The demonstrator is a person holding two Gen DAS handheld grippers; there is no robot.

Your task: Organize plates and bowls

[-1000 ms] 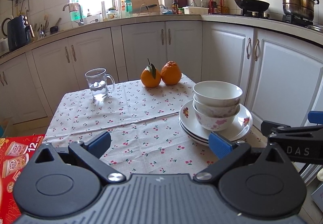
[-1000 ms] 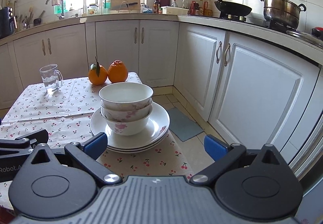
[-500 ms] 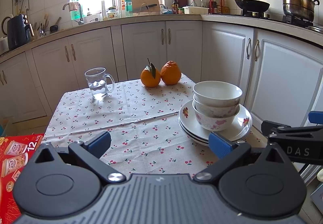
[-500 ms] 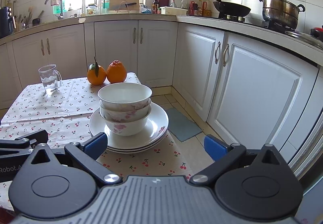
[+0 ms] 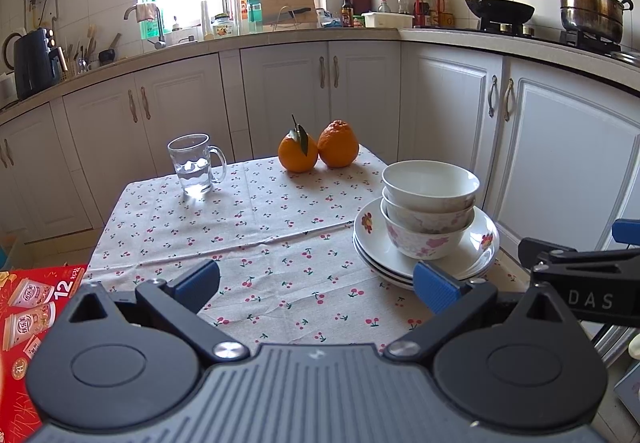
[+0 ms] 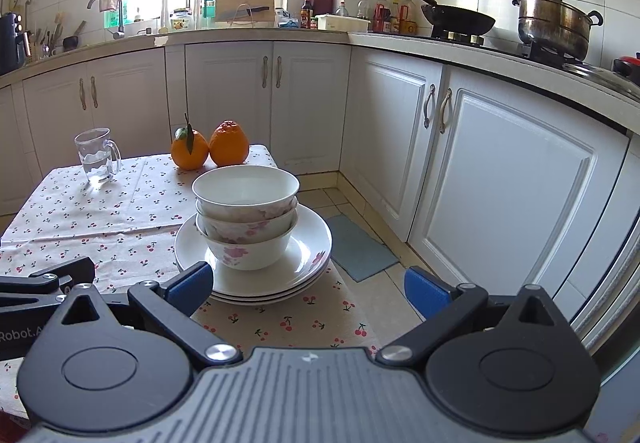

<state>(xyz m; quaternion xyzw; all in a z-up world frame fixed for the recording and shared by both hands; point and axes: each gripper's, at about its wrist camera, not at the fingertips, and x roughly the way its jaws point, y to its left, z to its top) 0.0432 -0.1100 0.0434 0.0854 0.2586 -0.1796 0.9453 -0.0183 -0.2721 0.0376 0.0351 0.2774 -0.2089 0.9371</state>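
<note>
Three white bowls (image 5: 430, 211) (image 6: 246, 215) with pink flowers are nested on a stack of three white plates (image 5: 372, 239) (image 6: 312, 243) at the right edge of the cherry-print table (image 5: 260, 227) (image 6: 100, 219). My left gripper (image 5: 316, 283) hovers open over the near table, its right pad close to the plates' front rim. My right gripper (image 6: 306, 285) is open too, low in front of the plates, its left pad by their near rim and its right pad over the floor. Each gripper shows at the edge of the other's view.
A glass mug (image 5: 194, 165) (image 6: 96, 157) with water and two oranges (image 5: 316, 149) (image 6: 210, 149) stand at the table's far side. A red carton (image 5: 28, 307) lies at the near left. White cabinets (image 6: 500, 179) and a floor mat (image 6: 360, 247) lie to the right.
The right gripper's view has shifted slightly, with the bowls and plates sitting a touch further left and lower. The left gripper has hardly moved.
</note>
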